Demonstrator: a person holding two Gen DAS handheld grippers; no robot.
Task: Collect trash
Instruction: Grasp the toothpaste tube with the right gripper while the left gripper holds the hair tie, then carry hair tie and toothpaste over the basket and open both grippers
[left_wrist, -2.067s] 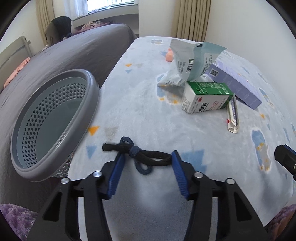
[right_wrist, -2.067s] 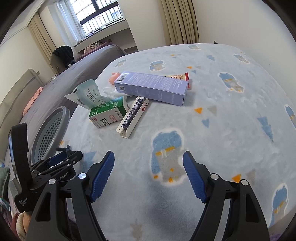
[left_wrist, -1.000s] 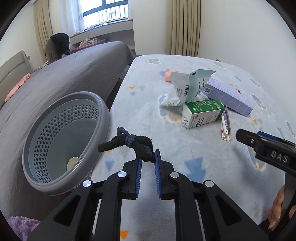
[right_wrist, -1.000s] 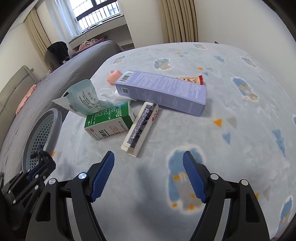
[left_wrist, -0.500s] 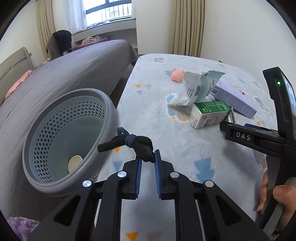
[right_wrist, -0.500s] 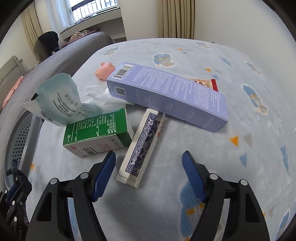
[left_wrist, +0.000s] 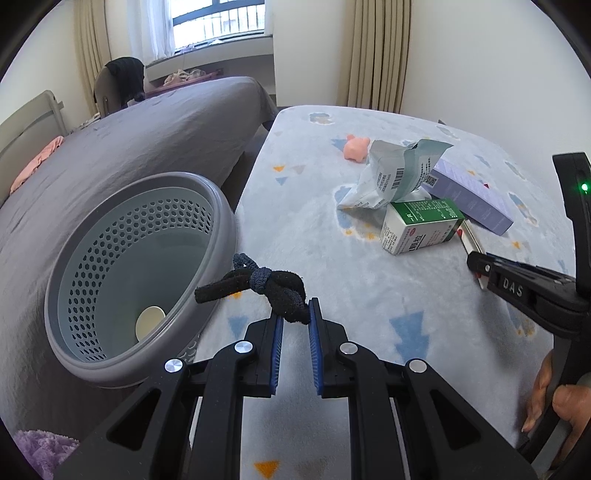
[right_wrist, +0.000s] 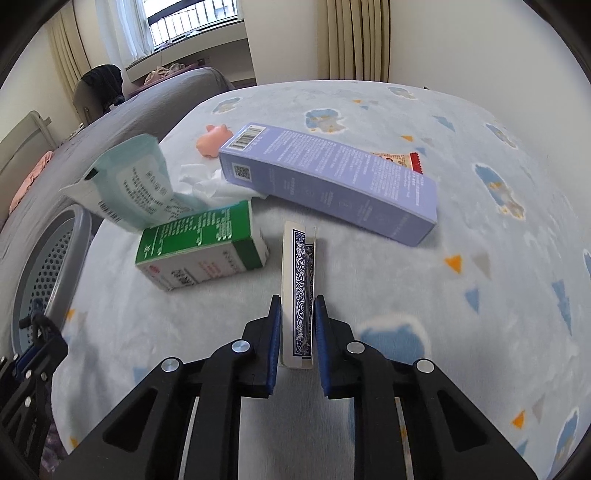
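My left gripper (left_wrist: 294, 314) is shut on a knotted black and blue hair tie (left_wrist: 266, 286), held above the table edge beside the grey perforated basket (left_wrist: 110, 347). My right gripper (right_wrist: 297, 308) is shut on a flat card box with a blue patterned face (right_wrist: 300, 273), which stands on edge on the table. It also shows in the left wrist view (left_wrist: 476, 273). A green and white carton (right_wrist: 201, 245), a torn pale green pouch (right_wrist: 133, 188) and a long purple box (right_wrist: 328, 181) lie just beyond.
A pink pig toy (right_wrist: 214, 142), crumpled white tissue (right_wrist: 207, 184) and a red-edged wrapper (right_wrist: 400, 160) lie behind the boxes. The basket holds a small pale round item (left_wrist: 149, 317). A grey bed (left_wrist: 129, 140) runs along the table's left.
My right gripper moved forward and shut on the card box, tipping it up on edge. My left gripper keeps the hair tie and has shifted slightly beside the basket.
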